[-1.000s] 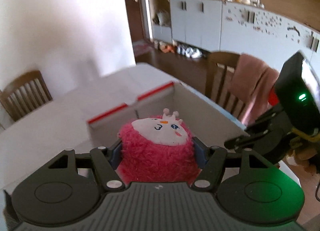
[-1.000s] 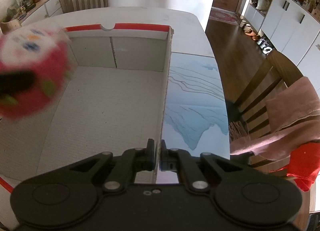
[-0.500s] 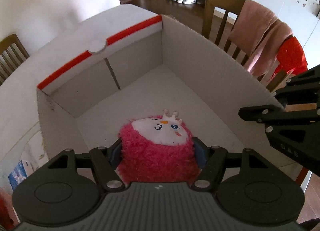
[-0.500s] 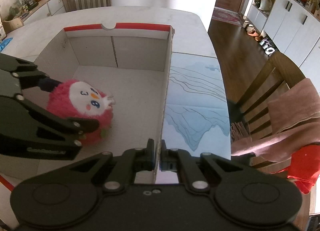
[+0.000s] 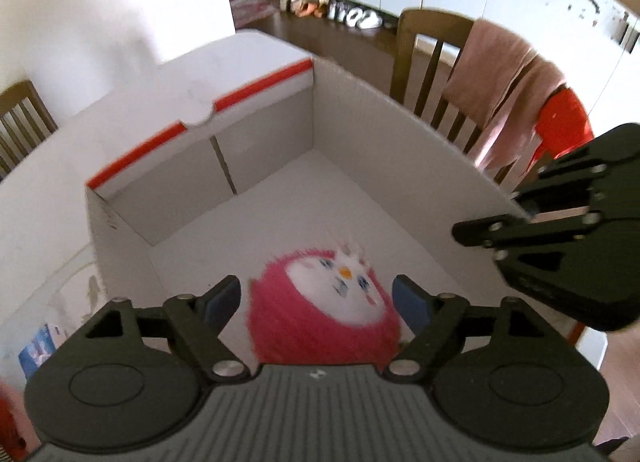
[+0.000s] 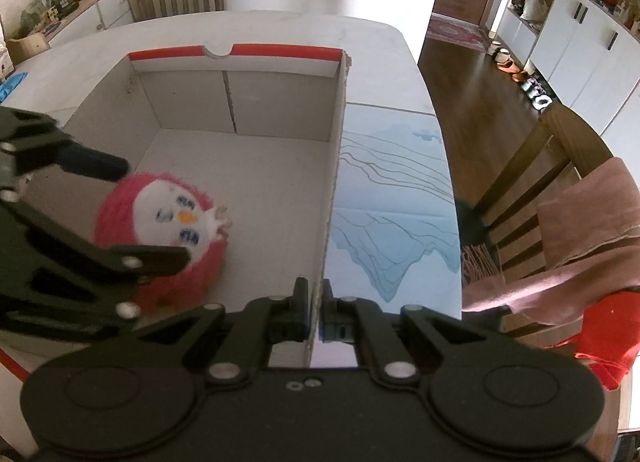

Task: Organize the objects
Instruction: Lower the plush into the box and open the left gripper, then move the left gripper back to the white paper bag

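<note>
A pink plush toy [image 5: 324,314] with a white face lies inside the white cardboard box [image 5: 384,130], near its front. It also shows in the right wrist view [image 6: 168,230]. My left gripper [image 5: 318,302] is open above it, jaws apart on either side and clear of the fur; it also shows in the right wrist view [image 6: 156,214]. My right gripper [image 6: 316,302] is shut on the box's right wall [image 6: 334,166] at its near end. It shows at the right of the left wrist view [image 5: 488,232].
The box stands on a white table [image 6: 392,74] with a blue-patterned mat [image 6: 392,198] to its right. A wooden chair [image 6: 528,178] draped with a pink cloth [image 6: 592,214] stands to the right. A small blue packet [image 5: 38,350] lies left of the box.
My left gripper has opened and let go of the plush toy, which now lies blurred on the box floor. The right gripper has kept its hold on the box wall.
</note>
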Motion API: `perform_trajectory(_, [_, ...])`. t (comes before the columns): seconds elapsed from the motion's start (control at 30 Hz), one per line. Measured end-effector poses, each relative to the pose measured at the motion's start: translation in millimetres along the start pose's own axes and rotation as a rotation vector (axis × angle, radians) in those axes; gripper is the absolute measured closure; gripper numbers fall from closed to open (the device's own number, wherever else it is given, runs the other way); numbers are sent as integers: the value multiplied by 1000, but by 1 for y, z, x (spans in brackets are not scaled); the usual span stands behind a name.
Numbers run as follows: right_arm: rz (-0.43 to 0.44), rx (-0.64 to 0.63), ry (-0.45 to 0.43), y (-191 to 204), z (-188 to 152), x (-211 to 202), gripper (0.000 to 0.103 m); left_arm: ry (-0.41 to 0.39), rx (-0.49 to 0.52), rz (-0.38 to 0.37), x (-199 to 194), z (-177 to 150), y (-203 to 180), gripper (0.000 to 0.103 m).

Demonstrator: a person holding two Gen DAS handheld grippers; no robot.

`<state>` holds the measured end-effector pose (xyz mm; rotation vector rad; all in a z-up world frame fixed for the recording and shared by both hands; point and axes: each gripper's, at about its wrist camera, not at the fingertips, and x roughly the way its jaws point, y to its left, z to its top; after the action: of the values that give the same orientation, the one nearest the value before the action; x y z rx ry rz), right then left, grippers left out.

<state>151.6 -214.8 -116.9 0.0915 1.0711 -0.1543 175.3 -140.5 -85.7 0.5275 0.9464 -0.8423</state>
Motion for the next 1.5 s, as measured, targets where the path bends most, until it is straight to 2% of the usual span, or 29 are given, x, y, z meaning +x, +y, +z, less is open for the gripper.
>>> perform_trajectory(0.27, [-16, 26, 15, 2, 1, 1, 100, -139, -59, -24, -65, -15, 25, 20])
perform_trajectory(0.43, [-26, 31, 24, 2, 2, 2, 101, -178, -104, 39, -92, -36, 53, 19])
perform_trajectory(0.6, [-30, 45, 31, 2, 2, 1, 101, -176, -186, 103, -106, -64, 90, 19])
perform_trajectory(0.7, [-39, 42, 33, 4, 2, 0, 100, -174, -221, 141, -112, -78, 109, 14])
perform_trajectory(0.8, [-46, 47, 40, 4, 2, 0, 96, -159, -269, 158, -112, -91, 127, 14])
perform_trajectory(0.87, [-47, 49, 42, 3, 3, 0, 96, -145, -299, 166, -109, -101, 140, 10])
perform_trajectory(0.9, [-45, 51, 42, 2, 4, 0, 96, -137, -308, 172, -106, -105, 144, 6])
perform_trajectory(1.13, [-53, 51, 45, 3, 4, 1, 96, -102, -342, 244, -84, -131, 171, 2])
perform_trajectory(1.33, [-68, 50, 46, 5, 5, 1, 94, -26, -357, 246, -60, -142, 185, 2])
perform_trajectory(1.4, [-72, 49, 47, 6, 5, 1, 94, -30, -377, 244, -55, -145, 189, 2])
perform_trajectory(1.5, [-72, 44, 49, 8, 5, 1, 94, -25, -343, 273, -49, -146, 188, 3])
